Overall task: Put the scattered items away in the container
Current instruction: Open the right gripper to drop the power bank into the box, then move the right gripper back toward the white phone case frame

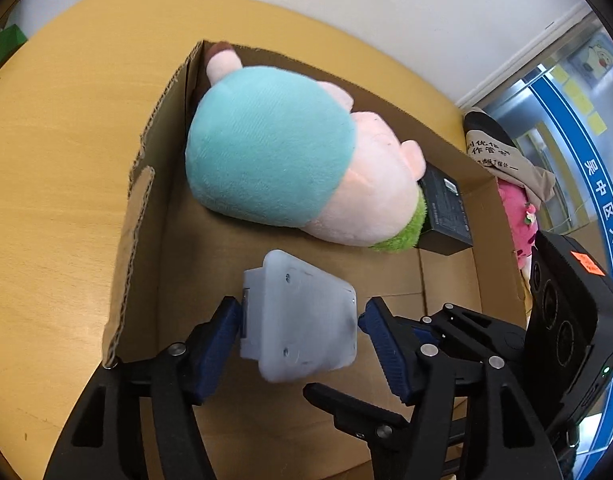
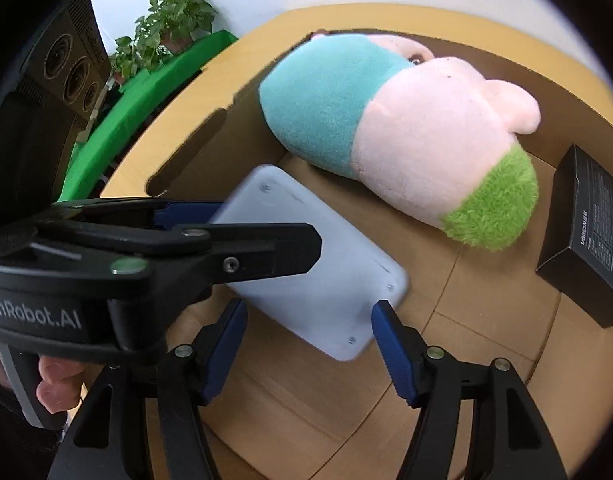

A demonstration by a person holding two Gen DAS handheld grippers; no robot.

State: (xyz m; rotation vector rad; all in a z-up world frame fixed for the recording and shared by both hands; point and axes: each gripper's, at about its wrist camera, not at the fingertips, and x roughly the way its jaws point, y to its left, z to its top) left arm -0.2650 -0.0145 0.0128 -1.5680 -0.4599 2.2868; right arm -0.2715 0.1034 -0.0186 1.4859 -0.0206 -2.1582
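While the cardboard box (image 1: 146, 240) is already holding a plush toy (image 1: 282, 160) & a black carton (image 1: 446, 216), a pale gray case (image 1: 302, 316) is going in w/ them. One pink toy (image 1: 520, 220) is sitting outside by the box's far wall, so approx. most is done. Left gripper (image 1: 300, 320) is standing wide, case between its pads, maybe touching one. Right gripper (image 2: 308, 320) is standing wide too, case's near corner lying just ahead of it.
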